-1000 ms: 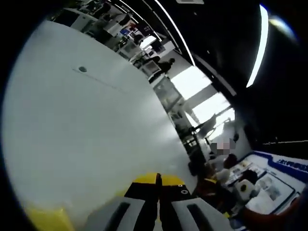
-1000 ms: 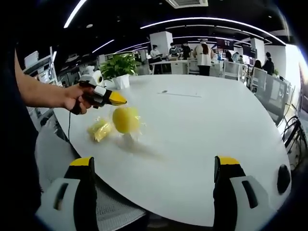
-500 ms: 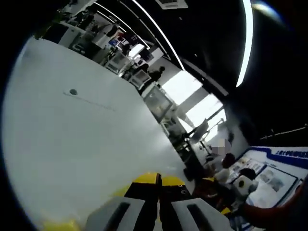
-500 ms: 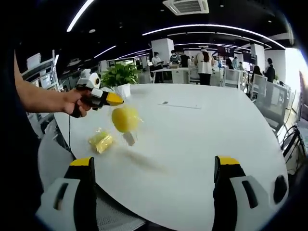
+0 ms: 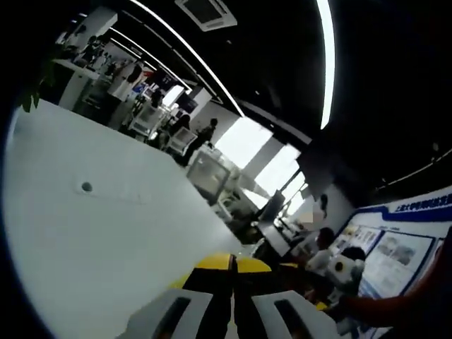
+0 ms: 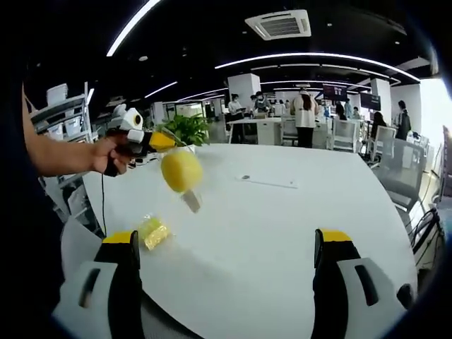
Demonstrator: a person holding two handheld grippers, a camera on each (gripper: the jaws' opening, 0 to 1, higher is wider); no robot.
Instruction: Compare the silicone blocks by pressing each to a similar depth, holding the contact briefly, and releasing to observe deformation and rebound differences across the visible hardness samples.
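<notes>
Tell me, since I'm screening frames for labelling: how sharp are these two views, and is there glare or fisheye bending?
Left gripper view: soft and smeared, windows blown out white, white table tilted and curved. Right gripper view: sharper; the yellow bagged block hanging from the left gripper is slightly blurred, ceiling strip lights bow, and glare whitens the right edge.

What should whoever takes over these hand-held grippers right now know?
Left hand-held gripper: jaws shut, holding a yellow round sample in clear wrap up in the air above the white table.
Right hand-held gripper: jaws wide open, empty, hovering near the table's edge.
A second wrapped yellow block lies on the table near the right hand-held gripper's left jaw.
Done: one sample picked up.
Left: probably set it down, then press, hold and release each sample.
</notes>
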